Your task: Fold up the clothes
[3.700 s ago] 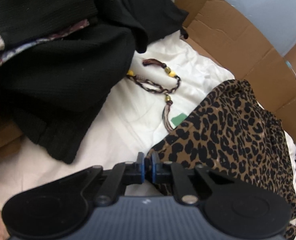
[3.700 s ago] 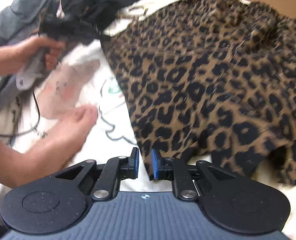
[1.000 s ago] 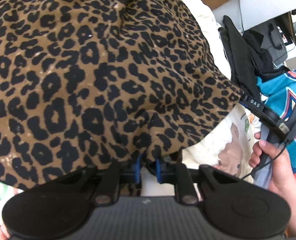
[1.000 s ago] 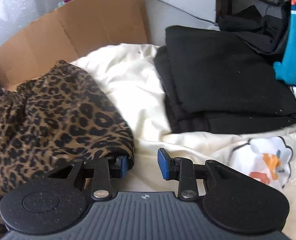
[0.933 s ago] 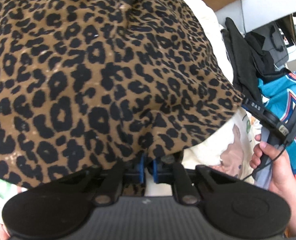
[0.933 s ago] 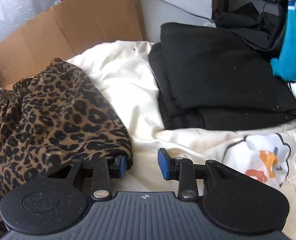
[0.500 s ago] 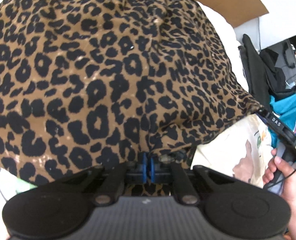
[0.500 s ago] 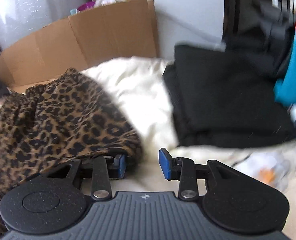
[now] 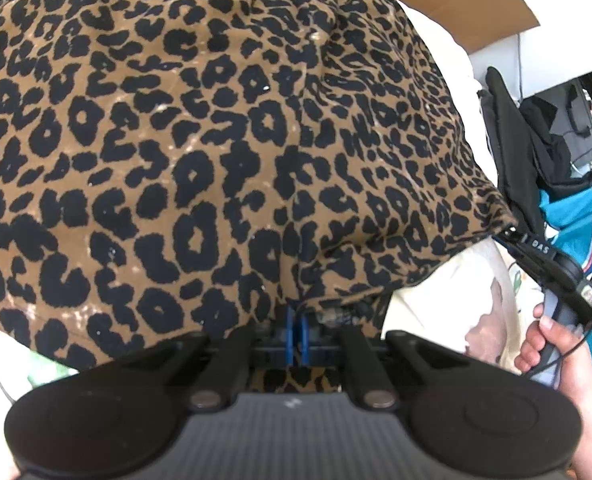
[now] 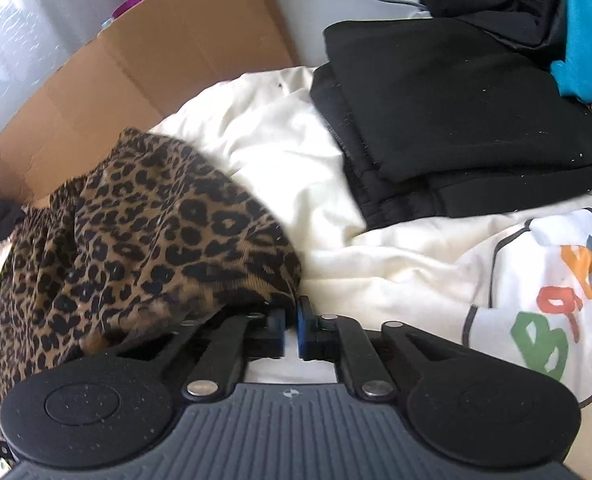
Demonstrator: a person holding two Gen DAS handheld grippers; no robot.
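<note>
Claws side by side: left claw point(image 9: 298, 330) pinches the leopard skirt point(image 9: 224, 152) hem, right claw point(image 10: 291, 326) nearly closed at its corner.

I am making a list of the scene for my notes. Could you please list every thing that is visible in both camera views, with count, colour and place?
leopard-print brown and black garment: one, fills the left wrist view; lies left in the right wrist view.
cream white bed sheet with coloured cartoon print: one, under the clothes.
folded black clothes: one stack, number of pieces unclear, upper right on the sheet.
teal blue jersey: one, far right.
brown cardboard sheet: one, standing behind the bed.
dark unfolded clothes: one heap, right background.
left gripper: black with blue pads, shut on the garment's edge.
right gripper: black with blue pads, narrow gap, beside the garment's corner; grip unclear.
person's hand: one, holding the right gripper's handle.
</note>
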